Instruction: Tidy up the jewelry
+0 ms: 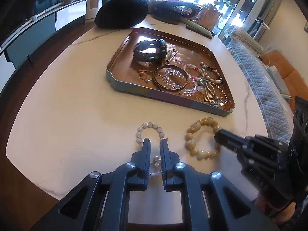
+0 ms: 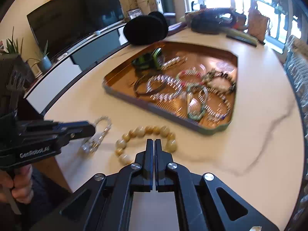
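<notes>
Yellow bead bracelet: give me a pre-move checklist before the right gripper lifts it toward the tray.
1. Right gripper on the yellow bead bracelet: fingers nearly together above its ring; whether a bead is pinched, cannot tell.
2. Bracelet flat on the table, clear of the tray: ok.
3. Left gripper out of the path: it sits over the pale bead bracelet beside it, jaws slightly apart: ok.
4. Free floor in the tray: its left part looks bare: ok.
5. Right wrist view sharp enough to aim by: motion-blurred: not ok.
</notes>
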